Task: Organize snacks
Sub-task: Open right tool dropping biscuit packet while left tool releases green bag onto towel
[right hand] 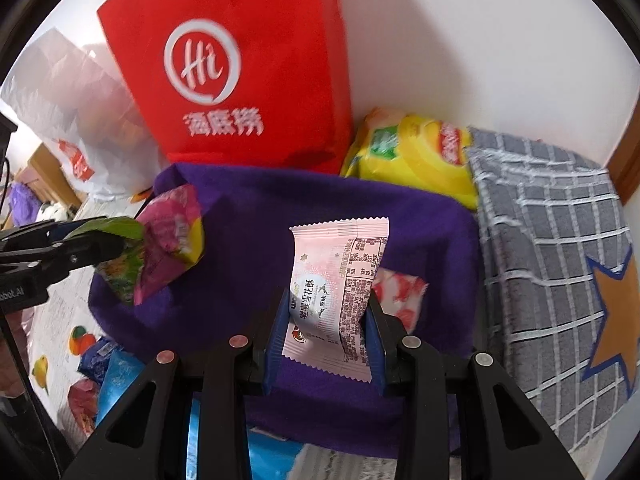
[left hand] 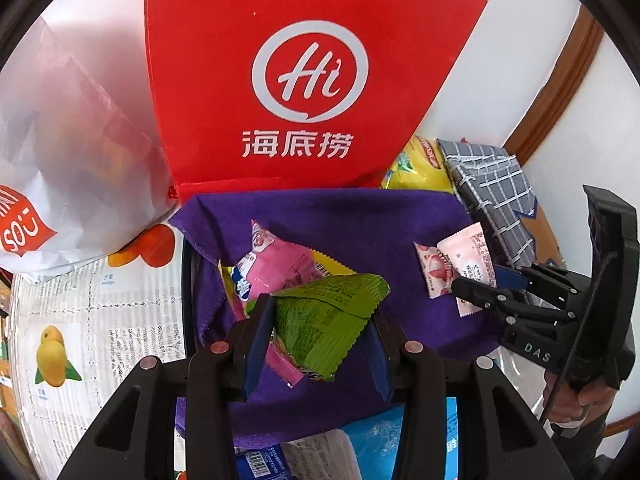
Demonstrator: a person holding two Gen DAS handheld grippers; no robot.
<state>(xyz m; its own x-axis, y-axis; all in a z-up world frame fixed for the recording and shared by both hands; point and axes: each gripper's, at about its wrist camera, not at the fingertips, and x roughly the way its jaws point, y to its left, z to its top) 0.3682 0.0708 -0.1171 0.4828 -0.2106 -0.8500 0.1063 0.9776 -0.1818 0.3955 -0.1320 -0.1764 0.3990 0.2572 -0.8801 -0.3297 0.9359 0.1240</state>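
Note:
A green snack packet (left hand: pixel 320 320) is pinched between the fingers of my left gripper (left hand: pixel 320 308), above a purple cloth (left hand: pixel 360 216). A pink-and-yellow packet (left hand: pixel 276 268) rests against it; I cannot tell whether it is pinched too. My right gripper (right hand: pixel 328 300) is shut on a pale pink packet (right hand: pixel 336 304) over the same purple cloth (right hand: pixel 248 208). A red-and-white packet (right hand: pixel 400 296) lies on the cloth just right of it. Each gripper shows in the other's view: the right gripper (left hand: pixel 476 278) at the right, the left gripper (right hand: pixel 104 236) at the left with the green packet (right hand: pixel 116 256).
A red bag with a white Hi logo (left hand: pixel 308 80) stands behind the cloth against a white wall. A white plastic bag (left hand: pixel 68 140) sits to its left, a yellow packet (right hand: pixel 416 160) and a grey checked cloth (right hand: pixel 552 260) to its right. Blue packets (left hand: pixel 400 440) lie in front on a fruit-print cover (left hand: pixel 100 320).

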